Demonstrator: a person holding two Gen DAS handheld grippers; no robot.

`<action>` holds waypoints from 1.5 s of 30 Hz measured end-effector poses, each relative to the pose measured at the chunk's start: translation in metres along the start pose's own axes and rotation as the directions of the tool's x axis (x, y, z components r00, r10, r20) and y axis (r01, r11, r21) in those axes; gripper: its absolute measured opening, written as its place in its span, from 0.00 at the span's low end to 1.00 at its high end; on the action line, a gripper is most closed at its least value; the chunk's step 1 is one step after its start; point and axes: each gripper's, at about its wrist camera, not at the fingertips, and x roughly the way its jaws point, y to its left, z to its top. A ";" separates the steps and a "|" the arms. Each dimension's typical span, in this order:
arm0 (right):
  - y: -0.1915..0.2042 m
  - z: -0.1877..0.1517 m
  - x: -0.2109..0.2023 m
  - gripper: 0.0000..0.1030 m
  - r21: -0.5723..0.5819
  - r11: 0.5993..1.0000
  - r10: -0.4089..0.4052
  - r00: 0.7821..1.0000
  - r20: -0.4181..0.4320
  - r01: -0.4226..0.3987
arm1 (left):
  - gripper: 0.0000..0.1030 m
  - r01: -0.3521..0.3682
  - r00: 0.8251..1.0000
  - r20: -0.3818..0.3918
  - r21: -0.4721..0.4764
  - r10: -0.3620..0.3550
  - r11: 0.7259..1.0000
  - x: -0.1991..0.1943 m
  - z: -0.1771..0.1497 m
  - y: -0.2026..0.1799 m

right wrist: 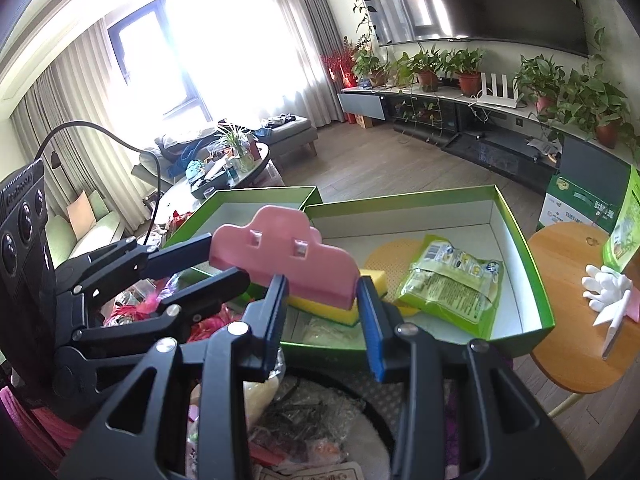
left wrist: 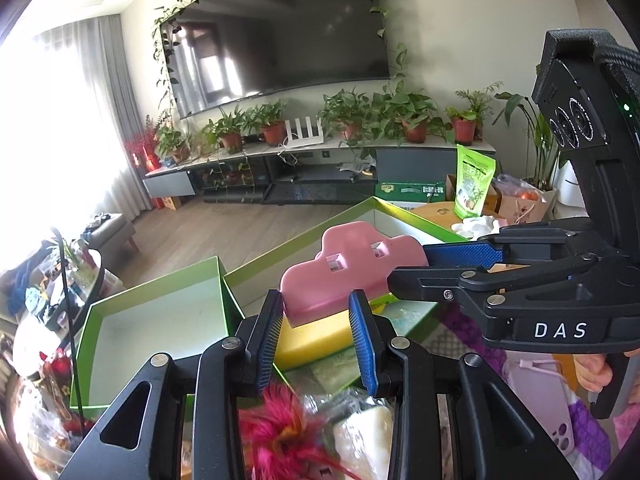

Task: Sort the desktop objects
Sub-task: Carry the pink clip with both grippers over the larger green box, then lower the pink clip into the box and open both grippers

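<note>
A pink cloud-shaped plastic clip (left wrist: 344, 272) is held in the air by both grippers, above a yellow sponge (left wrist: 312, 338). My left gripper (left wrist: 318, 340) grips its lower edge between blue pads. My right gripper (left wrist: 436, 262) comes in from the right and pinches the clip's right end. In the right wrist view the clip (right wrist: 288, 256) sits between my right gripper's pads (right wrist: 324, 320), and the left gripper (right wrist: 204, 264) holds its left end. The sponge (right wrist: 344, 304) lies in a large green box (right wrist: 516, 240).
A smaller empty green box (left wrist: 160, 320) stands to the left. The large box holds a green snack bag (right wrist: 452, 284) and a yellow mat (right wrist: 392, 256). A round wooden table (right wrist: 572, 312) with a white hand figure is at right. Clutter with pink feathers (left wrist: 276, 428) lies below.
</note>
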 end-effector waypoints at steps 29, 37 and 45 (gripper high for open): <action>-0.031 0.021 0.065 0.36 0.032 0.999 0.028 0.997 -0.077 -0.025 | 0.32 -0.015 0.996 -0.091 -0.025 0.012 1.000 0.076 0.017 0.024; -0.037 0.024 0.076 0.36 0.042 0.999 0.026 0.994 -0.103 -0.022 | 0.32 -0.014 0.993 -0.122 -0.035 0.009 0.999 0.092 0.016 0.029; -0.037 0.026 0.091 0.36 0.036 0.999 0.026 0.990 -0.135 -0.022 | 0.32 -0.021 0.988 -0.153 -0.061 0.011 0.998 0.107 0.012 0.036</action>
